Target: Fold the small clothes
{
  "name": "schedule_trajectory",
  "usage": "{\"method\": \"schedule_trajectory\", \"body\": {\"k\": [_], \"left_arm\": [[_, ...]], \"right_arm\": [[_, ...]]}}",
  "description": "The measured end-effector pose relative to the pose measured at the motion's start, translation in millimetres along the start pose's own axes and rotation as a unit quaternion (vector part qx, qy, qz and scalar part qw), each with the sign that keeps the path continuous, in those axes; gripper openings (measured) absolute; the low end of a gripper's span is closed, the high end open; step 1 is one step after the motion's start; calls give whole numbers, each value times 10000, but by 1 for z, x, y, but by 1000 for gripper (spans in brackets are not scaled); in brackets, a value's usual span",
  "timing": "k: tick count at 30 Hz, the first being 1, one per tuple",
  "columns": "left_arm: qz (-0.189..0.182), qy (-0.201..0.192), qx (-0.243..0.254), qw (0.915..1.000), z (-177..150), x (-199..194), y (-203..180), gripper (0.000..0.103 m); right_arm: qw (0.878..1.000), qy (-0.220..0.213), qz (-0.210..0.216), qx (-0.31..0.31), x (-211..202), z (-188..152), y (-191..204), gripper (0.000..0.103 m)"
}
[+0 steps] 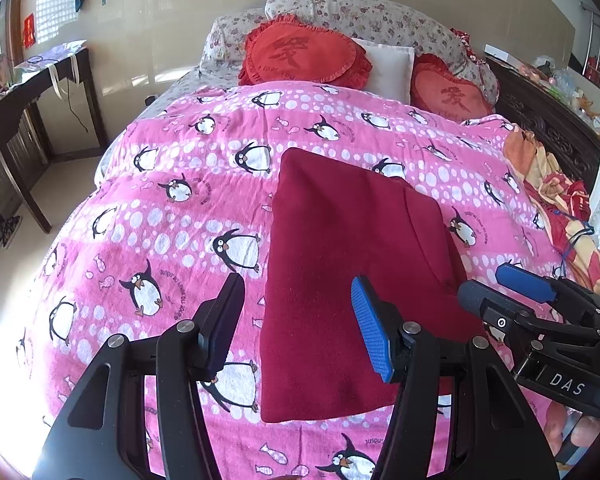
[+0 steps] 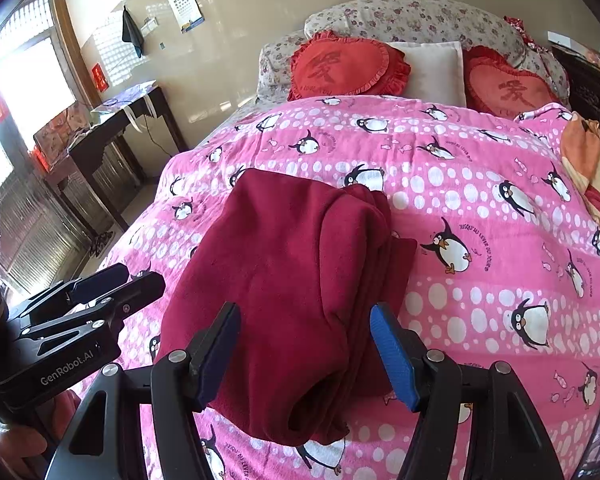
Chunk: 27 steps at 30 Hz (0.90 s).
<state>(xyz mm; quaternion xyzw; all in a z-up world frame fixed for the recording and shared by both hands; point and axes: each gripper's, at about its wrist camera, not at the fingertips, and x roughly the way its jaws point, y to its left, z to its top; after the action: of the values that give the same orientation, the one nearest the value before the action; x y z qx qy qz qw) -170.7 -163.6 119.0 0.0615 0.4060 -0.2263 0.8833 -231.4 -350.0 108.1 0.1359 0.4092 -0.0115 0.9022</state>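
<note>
The dark red garment (image 1: pixel 340 280) lies folded into a rough rectangle on the pink penguin quilt (image 1: pixel 160 208), near the bed's foot. Both tongs hover above its near edge, released and grasping nothing: the left tongs (image 1: pixel 296 324) over its left border, the right tongs (image 2: pixel 306 354) over the thicker stacked side. The risk, I'd say, is that stacked edge (in the right view the layers bulge and part at the near corner): a pinch that catches only the top layer would drag the fold open. The quilt is soft and rumpled too, so a deep bite could seize quilt along with cloth.
</note>
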Motion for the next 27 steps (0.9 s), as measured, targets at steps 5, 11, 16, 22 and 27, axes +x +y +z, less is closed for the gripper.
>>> {"method": "schedule_trajectory", "body": {"k": [5, 11, 16, 22, 27], "left_arm": [[0, 6, 2, 10000, 0, 0, 0, 56], [-1, 33, 8, 10000, -1, 3, 0, 56], [-2, 56, 19, 10000, -2, 6, 0, 56], [0, 62, 18, 10000, -2, 8, 0, 56], [-1, 80, 16, 10000, -3, 11, 1, 56]], "right_arm": [[10000, 30, 10, 2, 3, -1, 0, 65], [10000, 86, 11, 12, 5, -2, 0, 65], [9999, 114, 20, 9, 7, -3, 0, 65], [9999, 146, 23, 21, 9, -4, 0, 65], [9999, 159, 27, 39, 11, -4, -1, 65]]}}
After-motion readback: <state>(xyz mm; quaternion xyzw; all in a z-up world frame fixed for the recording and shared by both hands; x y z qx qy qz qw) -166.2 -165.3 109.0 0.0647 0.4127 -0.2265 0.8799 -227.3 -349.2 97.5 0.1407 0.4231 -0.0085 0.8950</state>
